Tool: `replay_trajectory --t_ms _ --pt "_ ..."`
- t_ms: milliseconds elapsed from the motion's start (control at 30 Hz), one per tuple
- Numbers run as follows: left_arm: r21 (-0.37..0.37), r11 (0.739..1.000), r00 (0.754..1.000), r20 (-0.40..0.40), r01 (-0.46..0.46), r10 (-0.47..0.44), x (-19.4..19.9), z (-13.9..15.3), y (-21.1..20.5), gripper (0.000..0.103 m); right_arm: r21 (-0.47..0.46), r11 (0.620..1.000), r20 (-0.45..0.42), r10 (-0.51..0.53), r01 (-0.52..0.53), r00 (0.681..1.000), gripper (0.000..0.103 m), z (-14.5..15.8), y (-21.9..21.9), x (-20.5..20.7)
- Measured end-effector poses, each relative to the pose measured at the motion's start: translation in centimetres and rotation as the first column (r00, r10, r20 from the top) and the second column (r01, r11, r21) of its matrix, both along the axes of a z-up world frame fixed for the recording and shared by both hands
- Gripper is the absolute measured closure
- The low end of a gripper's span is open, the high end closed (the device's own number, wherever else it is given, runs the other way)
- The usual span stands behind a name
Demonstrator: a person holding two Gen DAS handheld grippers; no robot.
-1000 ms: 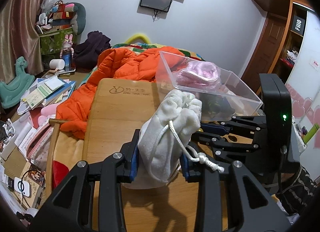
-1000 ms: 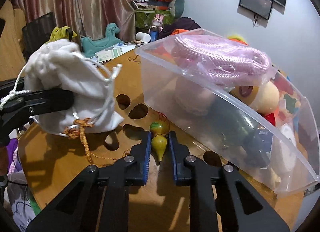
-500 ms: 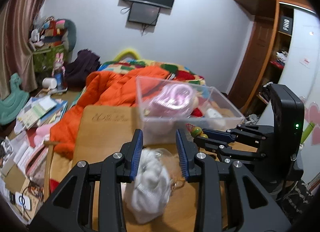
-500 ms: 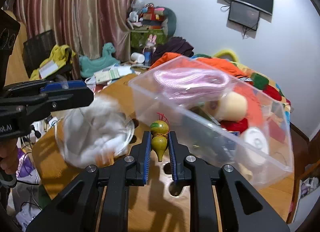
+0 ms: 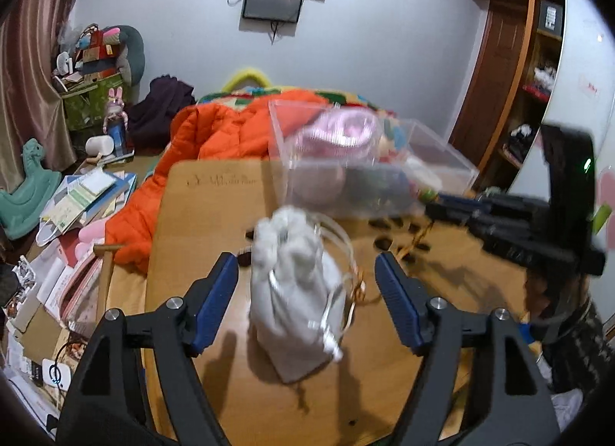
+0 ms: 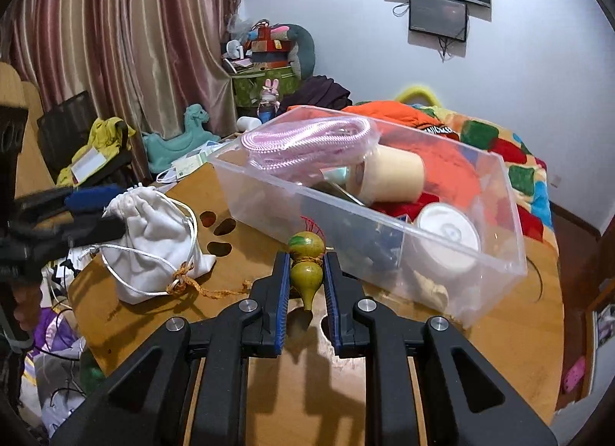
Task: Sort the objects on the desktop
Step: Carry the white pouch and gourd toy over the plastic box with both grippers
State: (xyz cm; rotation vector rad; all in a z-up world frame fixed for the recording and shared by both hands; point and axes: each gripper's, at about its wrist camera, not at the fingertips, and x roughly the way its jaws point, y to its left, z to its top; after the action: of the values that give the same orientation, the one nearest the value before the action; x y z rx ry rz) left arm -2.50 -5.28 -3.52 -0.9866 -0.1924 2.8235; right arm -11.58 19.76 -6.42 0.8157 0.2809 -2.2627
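Note:
A white drawstring pouch (image 5: 296,292) lies on the wooden table (image 5: 215,207), in front of my left gripper (image 5: 305,259). Its jaws are opening and stand wide on either side of the pouch, with neither pad touching it. My right gripper (image 6: 306,259) is shut on a small green-yellow gourd (image 6: 305,265), held above the table at the near wall of the clear plastic box (image 6: 499,215). The box holds a pink coiled rope (image 6: 307,138), a cream cup and other items. The right wrist view shows the pouch (image 6: 153,238) beside the left gripper (image 6: 109,209).
An orange cord (image 6: 207,290) trails from the pouch across the table, which has several cut-out holes (image 6: 219,227). An orange jacket (image 5: 215,138) lies behind the table. Books and toys (image 5: 77,196) litter the floor at the left. A wooden door (image 5: 492,73) stands at the right.
My left gripper has let go of the pouch, which dropped onto the table, and its jaws have spread wide. The right gripper rose with the gourd, and now looks into the box from above.

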Motion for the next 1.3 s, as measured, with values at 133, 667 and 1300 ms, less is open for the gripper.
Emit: replay_trajectory --t_ms 133,667,1300 --pt "0.036 0.999 0.996 0.084 0.007 -0.01 -1.4 -2.4 -0.1 0.029 -0.014 1.0 0.022 -0.008 0.008 1.0 0.088 -0.5 0.7 0.1" --pt "-0.13 0.991 0.997 0.064 -0.027 0.036 -3.3 -3.3 4.8 0.059 -0.054 0.996 0.106 -0.066 0.072 0.992 0.088 -2.9 3.4 1.0" --pt "0.012 0.996 0.992 -0.091 0.089 -0.087 -5.6 4.7 7.9 0.06 -0.128 0.98 -0.037 -0.157 0.152 0.987 0.088 2.8 7.4 -0.7"
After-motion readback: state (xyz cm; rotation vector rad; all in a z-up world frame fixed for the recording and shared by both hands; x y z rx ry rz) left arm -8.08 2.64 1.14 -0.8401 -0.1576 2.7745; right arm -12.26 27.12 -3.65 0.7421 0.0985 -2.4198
